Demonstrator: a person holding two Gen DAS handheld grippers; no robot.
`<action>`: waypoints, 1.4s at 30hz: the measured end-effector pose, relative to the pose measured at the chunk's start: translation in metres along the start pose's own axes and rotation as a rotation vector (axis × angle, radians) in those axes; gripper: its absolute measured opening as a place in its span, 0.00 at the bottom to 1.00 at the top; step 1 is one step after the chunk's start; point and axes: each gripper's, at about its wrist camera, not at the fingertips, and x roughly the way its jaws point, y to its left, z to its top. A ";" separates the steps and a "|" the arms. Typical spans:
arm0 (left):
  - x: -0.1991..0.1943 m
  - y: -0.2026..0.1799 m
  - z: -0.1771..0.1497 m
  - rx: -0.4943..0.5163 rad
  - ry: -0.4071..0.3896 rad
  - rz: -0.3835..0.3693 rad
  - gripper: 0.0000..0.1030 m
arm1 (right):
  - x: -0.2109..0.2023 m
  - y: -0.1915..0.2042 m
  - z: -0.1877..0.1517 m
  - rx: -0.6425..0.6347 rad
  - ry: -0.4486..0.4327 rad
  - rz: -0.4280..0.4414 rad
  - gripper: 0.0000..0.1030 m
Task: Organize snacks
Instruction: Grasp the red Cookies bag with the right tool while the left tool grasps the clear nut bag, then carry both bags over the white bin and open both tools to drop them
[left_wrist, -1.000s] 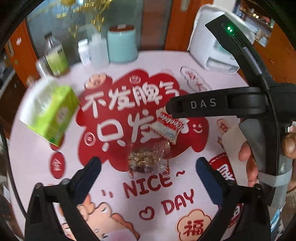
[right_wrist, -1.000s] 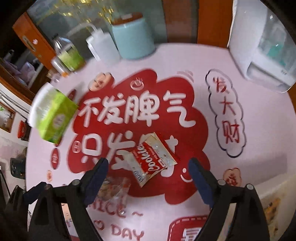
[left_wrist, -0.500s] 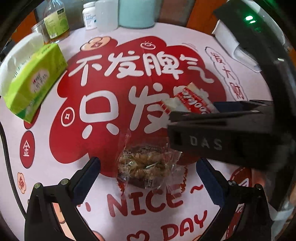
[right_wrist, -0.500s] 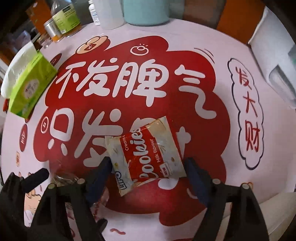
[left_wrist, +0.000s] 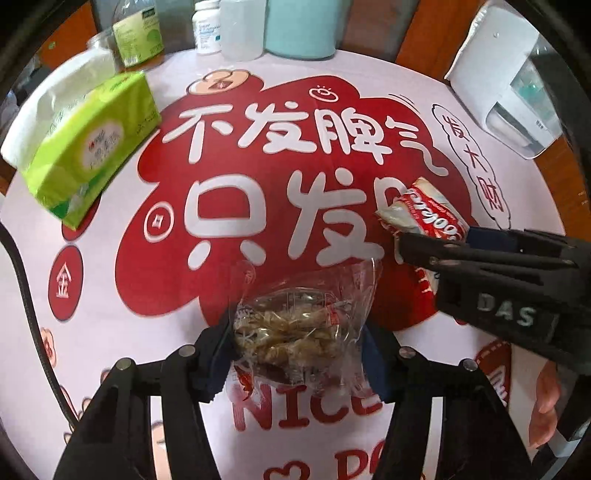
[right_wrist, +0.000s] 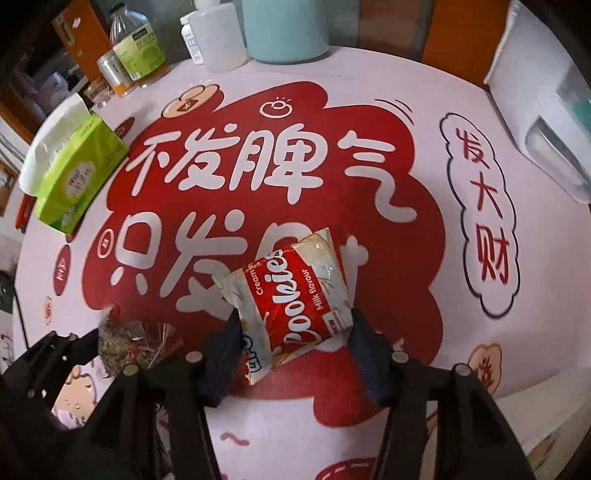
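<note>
On the near left of the printed table cover (left_wrist: 110, 302), the left gripper (left_wrist: 295, 354) is closing on the clear bag of crisp snacks (left_wrist: 295, 328), pads already against its sides; squeeze gently so nothing crushes. To its right, the right gripper (right_wrist: 291, 336) is closing round the red cookies packet (right_wrist: 291, 306), which touches both pads; judged best to grip the middle, then lift straight up
</note>
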 end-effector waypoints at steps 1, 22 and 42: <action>-0.003 0.002 -0.002 -0.003 -0.002 0.001 0.57 | -0.004 -0.001 -0.004 0.008 -0.006 0.005 0.54; -0.182 -0.048 -0.067 0.104 -0.185 -0.057 0.57 | -0.200 -0.029 -0.144 0.162 -0.357 0.164 0.54; -0.247 -0.238 -0.103 0.402 -0.280 -0.196 0.57 | -0.310 -0.116 -0.269 0.299 -0.572 -0.069 0.54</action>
